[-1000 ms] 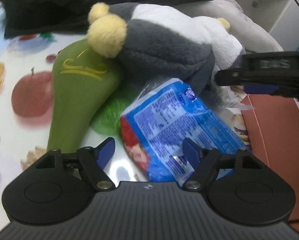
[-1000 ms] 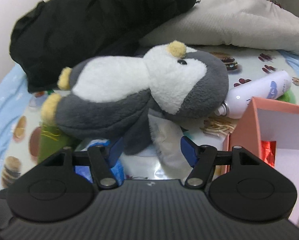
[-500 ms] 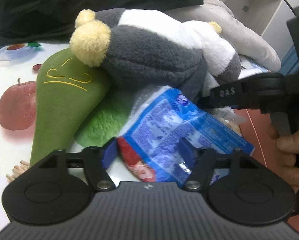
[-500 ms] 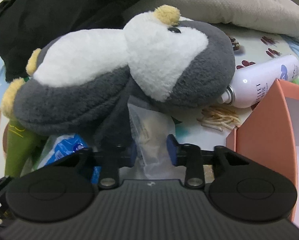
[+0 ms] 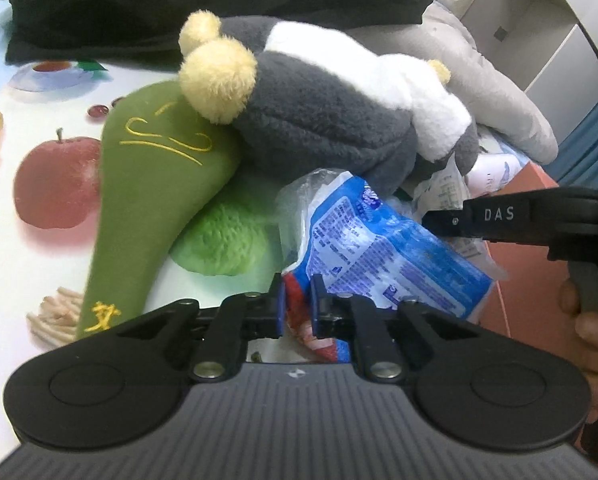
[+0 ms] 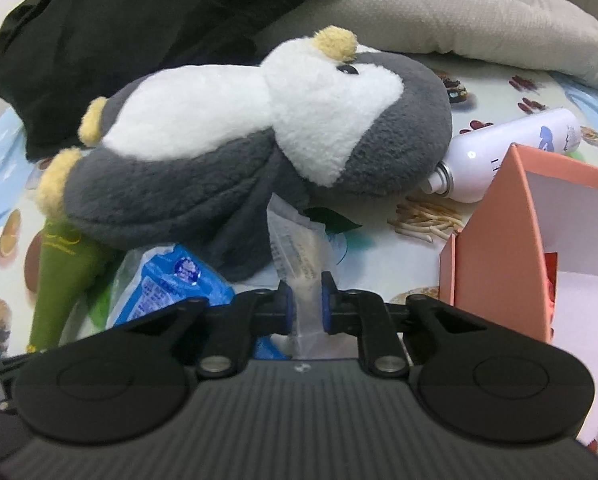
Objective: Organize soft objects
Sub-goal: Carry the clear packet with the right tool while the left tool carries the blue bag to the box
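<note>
- Left gripper (image 5: 297,306) has its fingers pinched onto the red-and-blue corner of a crinkly blue plastic packet with white print (image 5: 383,256). The packet sits right in front of it, on the fruit-print cloth over the desk (image 5: 27,248).
- Right gripper (image 6: 306,307) has its fingers squeezed on a clear, whitish plastic sachet (image 6: 299,256), whose top end is tucked under the plush.
- The grey-and-white plush penguin with yellow feet and beak (image 6: 259,136) lies on its side across the pile. Its body rests on the blue packet and on a long olive-green fabric plush with yellow stitching (image 5: 151,200).
- A fuzzy bright-green plush piece (image 5: 223,240) peeks out between the olive plush and the blue packet.
- A white spray bottle (image 6: 511,152) lies on its side with its nozzle end touching the penguin's head.
- A salmon-pink open cardboard box with a white inside (image 6: 499,240) stands just to the right of the right gripper.
- Behind it all there's a heap of black fabric (image 6: 139,28) and a grey padded cushion (image 6: 479,20).
- The left camera also catches the right gripper's black arm marked "DAS", with the person's hand (image 5: 595,328) on the handle.
</note>
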`<control>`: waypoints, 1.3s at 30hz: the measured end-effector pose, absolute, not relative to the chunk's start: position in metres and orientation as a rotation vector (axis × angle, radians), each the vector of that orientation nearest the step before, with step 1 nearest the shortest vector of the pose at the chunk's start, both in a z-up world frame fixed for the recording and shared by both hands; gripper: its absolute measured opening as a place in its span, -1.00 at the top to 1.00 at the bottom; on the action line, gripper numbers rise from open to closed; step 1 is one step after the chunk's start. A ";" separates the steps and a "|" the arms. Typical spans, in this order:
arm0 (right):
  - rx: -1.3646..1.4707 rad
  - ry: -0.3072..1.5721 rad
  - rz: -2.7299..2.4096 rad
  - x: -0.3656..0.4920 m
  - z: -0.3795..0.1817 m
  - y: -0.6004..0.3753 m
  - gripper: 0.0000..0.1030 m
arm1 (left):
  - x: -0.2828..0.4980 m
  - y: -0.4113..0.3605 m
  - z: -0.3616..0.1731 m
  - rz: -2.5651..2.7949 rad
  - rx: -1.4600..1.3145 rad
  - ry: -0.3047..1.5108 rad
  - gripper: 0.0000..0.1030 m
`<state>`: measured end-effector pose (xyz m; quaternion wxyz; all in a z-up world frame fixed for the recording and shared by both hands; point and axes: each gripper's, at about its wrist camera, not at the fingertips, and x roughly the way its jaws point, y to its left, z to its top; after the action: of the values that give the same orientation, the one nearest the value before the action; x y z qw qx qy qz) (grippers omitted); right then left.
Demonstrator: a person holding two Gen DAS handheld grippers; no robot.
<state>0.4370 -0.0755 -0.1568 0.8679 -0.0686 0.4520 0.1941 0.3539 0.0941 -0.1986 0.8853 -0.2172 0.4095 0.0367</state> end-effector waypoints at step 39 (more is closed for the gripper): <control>-0.057 0.784 0.389 0.205 -0.068 -0.141 0.69 | 0.150 0.062 -0.087 0.057 -0.374 0.690 0.78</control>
<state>0.2051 -0.1413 -0.0680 0.9053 -0.0276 0.3798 0.1885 0.1498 0.0619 -0.0867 0.9236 -0.1823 0.3361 0.0279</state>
